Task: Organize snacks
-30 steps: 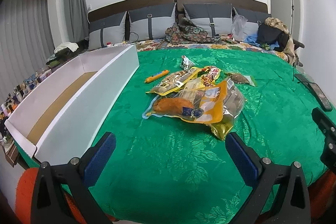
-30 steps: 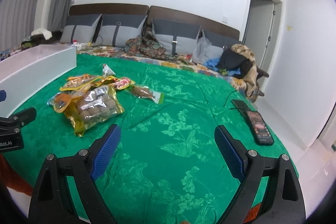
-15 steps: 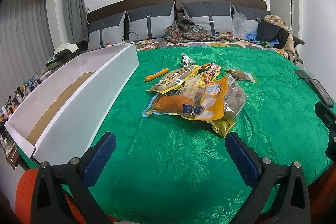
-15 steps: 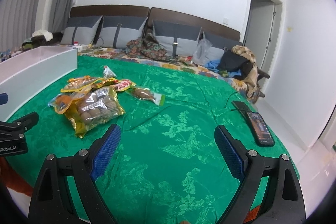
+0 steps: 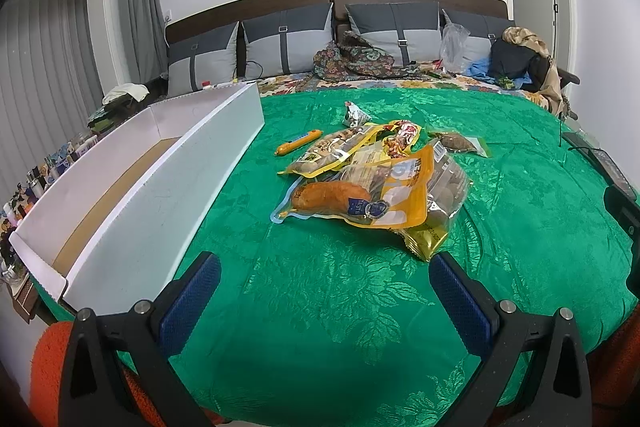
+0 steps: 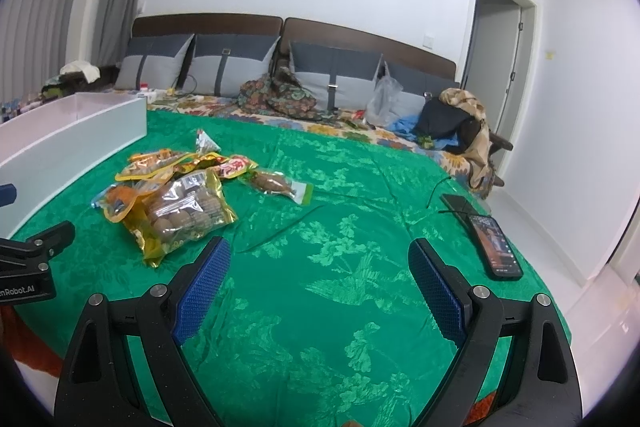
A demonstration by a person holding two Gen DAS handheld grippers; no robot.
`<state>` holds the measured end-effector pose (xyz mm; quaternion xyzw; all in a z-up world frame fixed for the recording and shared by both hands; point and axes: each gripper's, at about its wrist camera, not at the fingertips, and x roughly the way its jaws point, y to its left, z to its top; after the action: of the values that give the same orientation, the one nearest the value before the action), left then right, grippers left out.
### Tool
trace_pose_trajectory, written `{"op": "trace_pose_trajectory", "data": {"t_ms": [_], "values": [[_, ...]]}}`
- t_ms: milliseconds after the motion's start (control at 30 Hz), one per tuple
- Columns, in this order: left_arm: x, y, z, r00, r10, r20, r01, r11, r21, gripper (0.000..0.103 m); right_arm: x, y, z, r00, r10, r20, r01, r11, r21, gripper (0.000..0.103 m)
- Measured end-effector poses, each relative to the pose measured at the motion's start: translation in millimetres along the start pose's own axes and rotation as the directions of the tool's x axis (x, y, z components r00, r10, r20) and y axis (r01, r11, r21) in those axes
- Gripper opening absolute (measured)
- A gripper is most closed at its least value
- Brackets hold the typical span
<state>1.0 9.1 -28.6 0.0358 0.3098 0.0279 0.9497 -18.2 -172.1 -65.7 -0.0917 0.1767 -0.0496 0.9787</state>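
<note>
None of the snacks has reached the white box [image 5: 160,187] yet, so the sorting looks barely begun. The snack pile [image 5: 376,183] lies on the green bedspread [image 5: 320,307] just right of the box, with an orange sausage stick [image 5: 298,143] between pile and box and a small green-edged packet [image 6: 280,185] just beyond the pile. The left gripper [image 5: 324,291] and right gripper [image 6: 320,287] hover short of the pile, both spread wide and empty. Everything remains to be moved.
</note>
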Motion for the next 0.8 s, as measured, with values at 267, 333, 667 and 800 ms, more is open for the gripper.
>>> {"op": "trace_pose_trajectory", "data": {"t_ms": [267,333,667,800], "values": [[0.4,0.4,0.3,1.0,0.004,-0.002,-0.004,1.0,0.002,0.103,0.9,1.0,-0.1,1.0,0.006,-0.004,-0.006,1.0,0.0,0.093],[0.5,0.4,0.2,1.0,0.004,-0.001,-0.004,1.0,0.002,0.103,1.0,1.4,0.2,1.0,0.006,-0.001,-0.006,1.0,0.0,0.093],[0.4,1.2,1.0,1.0,0.007,-0.001,-0.007,1.0,0.011,0.103,0.3,1.9,-0.6,1.0,0.007,0.001,-0.007,1.0,-0.001,0.093],[0.5,3.5,1.9,1.0,0.013,0.001,-0.013,1.0,0.015,0.103,-0.1,1.4,-1.1,1.0,0.009,-0.002,-0.009,1.0,0.002,0.093]]}}
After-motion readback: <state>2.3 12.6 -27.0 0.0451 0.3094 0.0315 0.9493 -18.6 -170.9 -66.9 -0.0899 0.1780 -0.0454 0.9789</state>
